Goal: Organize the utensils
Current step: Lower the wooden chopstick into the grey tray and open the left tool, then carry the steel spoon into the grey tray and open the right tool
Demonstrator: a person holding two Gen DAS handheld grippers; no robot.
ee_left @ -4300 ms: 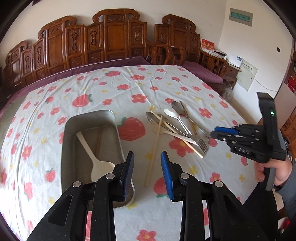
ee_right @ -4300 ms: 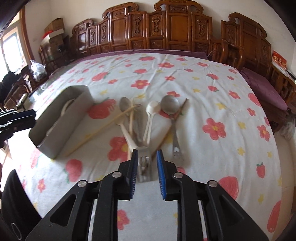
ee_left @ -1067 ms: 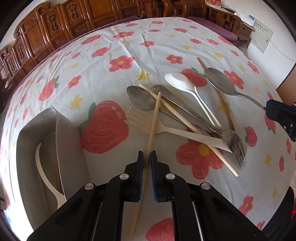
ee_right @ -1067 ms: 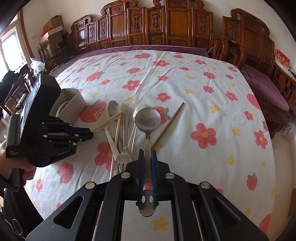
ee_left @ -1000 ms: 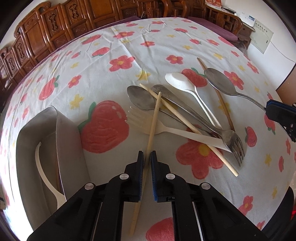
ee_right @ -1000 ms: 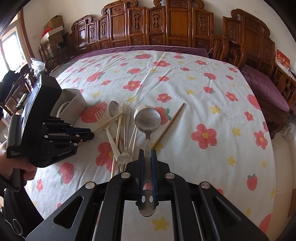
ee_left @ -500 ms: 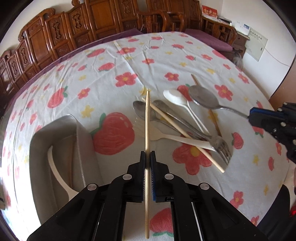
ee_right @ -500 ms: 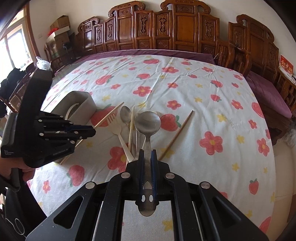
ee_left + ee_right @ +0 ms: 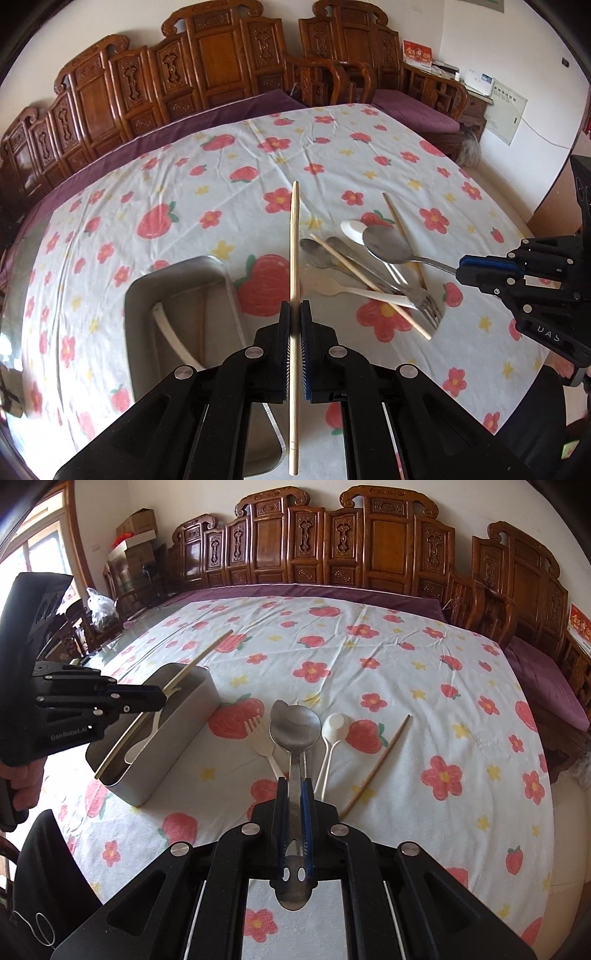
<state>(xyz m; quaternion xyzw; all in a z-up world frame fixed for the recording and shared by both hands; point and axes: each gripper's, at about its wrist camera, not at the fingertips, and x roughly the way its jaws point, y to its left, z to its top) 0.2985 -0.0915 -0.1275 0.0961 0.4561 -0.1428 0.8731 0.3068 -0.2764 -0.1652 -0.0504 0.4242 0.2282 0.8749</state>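
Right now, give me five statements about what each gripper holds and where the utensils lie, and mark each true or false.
1. The left gripper is shut on a pale wooden chopstick. True.
2. The right gripper is open and holds nothing. False: it is shut on the handle of a metal spoon.
3. A white plastic utensil lies inside the metal tray. True.
4. The metal fork is already in the tray. False: it lies on the tablecloth among the other utensils.
5. The dark brown chopstick is held by a gripper. False: it lies on the cloth, right of the white spoon.
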